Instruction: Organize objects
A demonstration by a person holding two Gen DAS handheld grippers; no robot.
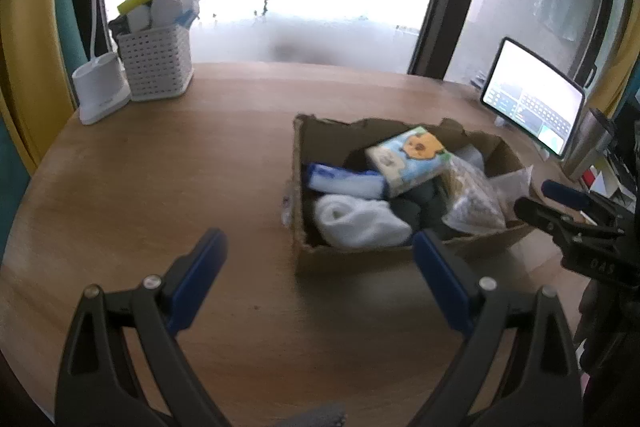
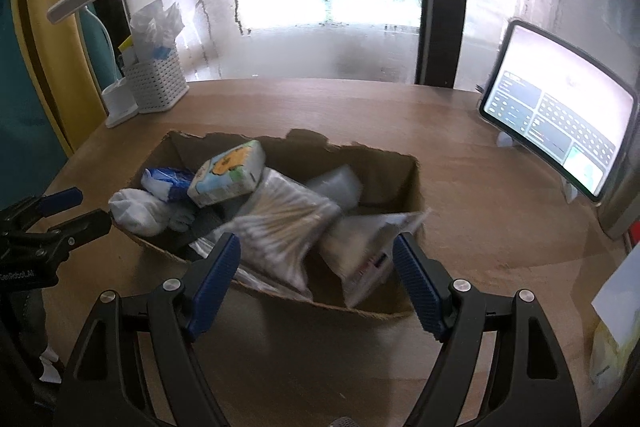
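Note:
A torn cardboard box (image 1: 304,251) (image 2: 408,187) sits on the round wooden table. It holds a tissue pack with a cartoon print (image 1: 408,159) (image 2: 228,173), white socks (image 1: 356,221) (image 2: 138,209), a blue-and-white pack (image 1: 344,181) (image 2: 168,181), a bag of cotton swabs (image 2: 280,227) (image 1: 472,199) and a white packet (image 2: 360,247). My left gripper (image 1: 320,251) is open and empty, in front of the box's left corner. My right gripper (image 2: 316,251) is open and empty, over the box's near edge above the swabs bag. Each gripper shows in the other's view (image 1: 568,207) (image 2: 72,211).
A white perforated basket (image 1: 154,67) (image 2: 158,85) with bags and a white lamp base (image 1: 100,93) (image 2: 118,105) stand at the table's far left. A tablet on a stand (image 1: 532,95) (image 2: 560,111) and a metal tumbler (image 1: 588,143) are at the right. A window lies behind.

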